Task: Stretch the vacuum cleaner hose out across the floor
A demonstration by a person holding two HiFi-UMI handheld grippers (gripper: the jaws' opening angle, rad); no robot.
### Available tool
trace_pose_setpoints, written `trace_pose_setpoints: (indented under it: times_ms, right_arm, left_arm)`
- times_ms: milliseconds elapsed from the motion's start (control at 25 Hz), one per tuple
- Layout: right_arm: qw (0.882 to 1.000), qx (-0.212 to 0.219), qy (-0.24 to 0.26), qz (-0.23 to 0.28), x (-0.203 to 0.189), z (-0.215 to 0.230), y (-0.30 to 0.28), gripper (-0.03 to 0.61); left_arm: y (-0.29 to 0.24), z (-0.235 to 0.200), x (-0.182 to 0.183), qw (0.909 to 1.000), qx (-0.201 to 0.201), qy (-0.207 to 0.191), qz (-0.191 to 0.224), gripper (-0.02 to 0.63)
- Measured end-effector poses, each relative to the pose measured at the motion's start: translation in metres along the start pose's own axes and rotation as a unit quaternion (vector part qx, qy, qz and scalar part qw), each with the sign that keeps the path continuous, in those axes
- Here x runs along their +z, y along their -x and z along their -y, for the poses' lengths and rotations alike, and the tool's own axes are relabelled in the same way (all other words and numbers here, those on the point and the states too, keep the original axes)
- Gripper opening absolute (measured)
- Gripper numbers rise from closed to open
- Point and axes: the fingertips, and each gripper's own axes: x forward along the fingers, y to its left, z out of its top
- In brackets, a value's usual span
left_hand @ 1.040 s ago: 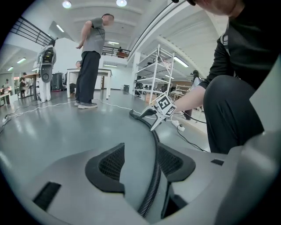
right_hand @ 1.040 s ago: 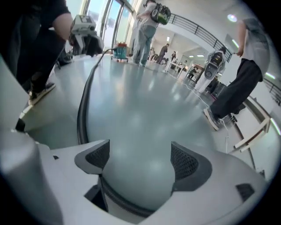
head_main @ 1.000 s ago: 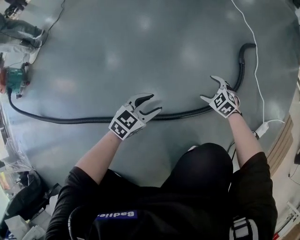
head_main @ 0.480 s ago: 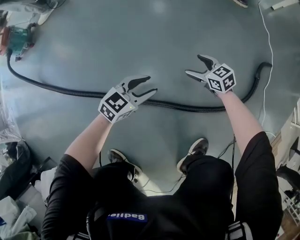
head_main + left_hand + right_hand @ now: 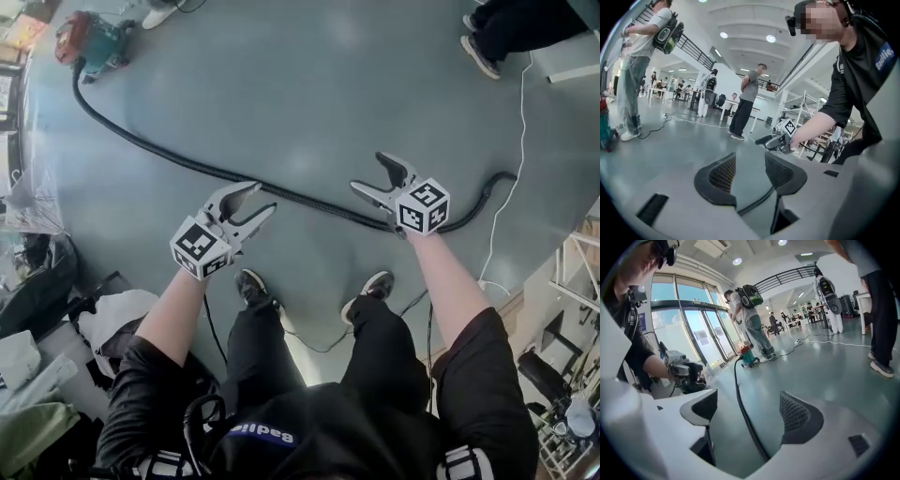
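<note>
**Head view: both claws open, hose on the floor under them**

The black hose (image 5: 300, 200) lies on the grey floor (image 5: 309, 84). It runs in one long, shallow curve from the vacuum cleaner (image 5: 94, 39), between 10 and 11 o'clock in the frame, to its free end near 3 o'clock. Both my claws hang in the air above its middle stretch and neither touches it.

The left gripper (image 5: 261, 197) sits just off centre, with the right gripper (image 5: 367, 172) at about 3 o'clock from it. The hose passes beneath the gap between them. My shoes (image 5: 251, 286) stand at 6 o'clock from the hose.

In the left gripper view, the left gripper (image 5: 750, 171) has just been closing a little. Its jaws are fairly wide apart with nothing gripped between them.

In the right gripper view, the right gripper (image 5: 750, 412) has wide jaws too. The hose (image 5: 739, 401) shows through the gap, lying on the floor beyond and clear of both pads. It leads off to the vacuum cleaner (image 5: 747, 355) at 12 o'clock.

A thin white cable (image 5: 511, 141) trails past the hose's end, toward 2 o'clock.
</note>
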Motion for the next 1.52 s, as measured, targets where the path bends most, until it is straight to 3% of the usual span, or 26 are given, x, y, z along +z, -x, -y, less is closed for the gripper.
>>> trace_pose_setpoints:
  times_ms: [200, 440, 560, 720, 840, 960, 1080, 1280, 1520]
  right_arm:
    - [0.999, 0.016, -0.036, 0.007, 0.055, -0.127, 0.115, 0.416]
    - [0.995, 0.032, -0.088, 0.046, 0.131, -0.263, 0.235, 0.414]
    - [0.993, 0.03, -0.08, 0.081, 0.156, -0.331, 0.269, 0.414]
    - [0.98, -0.019, -0.108, 0.166, 0.157, -0.416, 0.282, 0.373]
    - [0.973, -0.042, -0.104, 0.203, 0.165, -0.47, 0.29, 0.271]
    - [0.97, -0.05, -0.086, 0.22, 0.179, -0.51, 0.306, 0.227]
    - [0.97, -0.047, -0.067, 0.23, 0.183, -0.54, 0.322, 0.222]
    - [0.969, -0.023, -0.054, 0.241, 0.174, -0.571, 0.343, 0.197]
    - [0.969, 0.016, -0.027, 0.246, 0.154, -0.587, 0.395, 0.13]
  left_arm:
    - [0.051, 0.105, 0.067, 0.9958, 0.018, 0.085, 0.029, 0.206]
    - [0.14, 0.213, 0.176, 0.9899, 0.034, 0.114, 0.078, 0.199]
    - [0.186, 0.246, 0.209, 0.9917, 0.002, 0.082, 0.098, 0.195]
    - [0.252, 0.269, 0.212, 0.9963, -0.052, 0.01, 0.068, 0.186]
    - [0.29, 0.286, 0.221, 0.9949, -0.088, -0.022, 0.042, 0.18]
    - [0.312, 0.31, 0.244, 0.9917, -0.113, -0.035, 0.05, 0.178]
    - [0.314, 0.342, 0.264, 0.9876, -0.134, -0.042, 0.07, 0.178]
    - [0.307, 0.405, 0.265, 0.9854, -0.149, -0.025, 0.078, 0.156]
    - [0.281, 0.476, 0.273, 0.9868, -0.128, -0.026, 0.096, 0.122]
